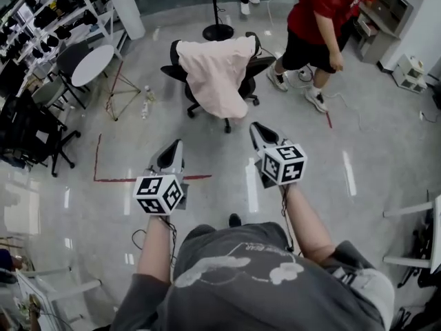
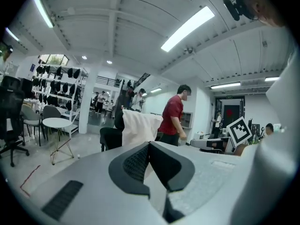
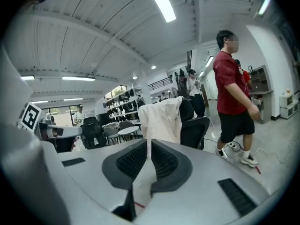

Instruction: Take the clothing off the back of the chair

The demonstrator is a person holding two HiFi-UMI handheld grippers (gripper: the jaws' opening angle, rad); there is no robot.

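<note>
Both grippers are held out ahead of the person, side by side, pointing toward the chair.

Left gripper [image 1: 176, 143]: jaws together, nothing between them.

Right gripper [image 1: 255, 125]: jaws together, nothing between them.

Clothing [image 1: 217, 74]: a pale cream garment draped over the back of a black office chair [image 1: 256, 66], hanging low on the side facing the grippers.

The chair stands on the floor, well apart from both grippers. Neither gripper touches the garment.

A person in a red shirt [image 1: 322, 5] stands just right of the chair. A round white table [image 1: 92, 63] is off to the left. A red tape line [image 1: 117, 179] runs on the floor beside the left gripper.
</note>
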